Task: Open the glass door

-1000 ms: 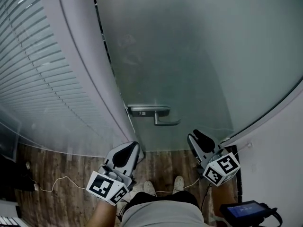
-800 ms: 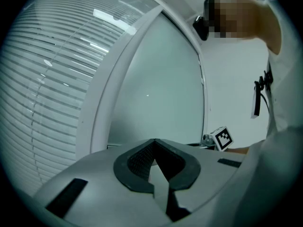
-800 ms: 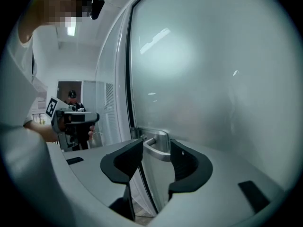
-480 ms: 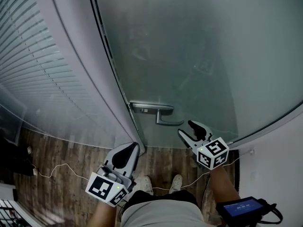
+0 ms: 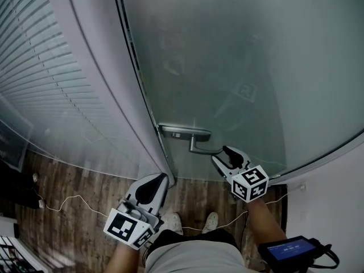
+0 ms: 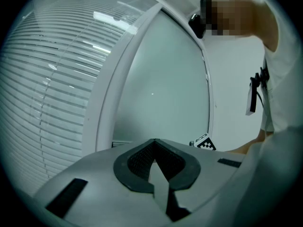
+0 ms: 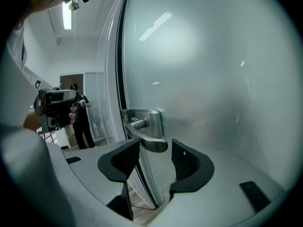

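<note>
The right claw [image 5: 223, 156] has just spread wide, holding nothing, by the end of the handle [image 5: 200, 149] on the door [image 5: 244, 67]. The left claw [image 5: 152, 187] is closed, holding nothing. Squeezing that far out, it could slip off.

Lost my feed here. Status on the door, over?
Left gripper shut, empty. Right gripper jaws just opened, door handle at their tips, ungripped. Glass door looks shut. Nothing blocking.

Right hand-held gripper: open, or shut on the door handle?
Open. On the right hand-held gripper the jaws have just been opening and stand apart, the door handle at the gap, untouched.
</note>
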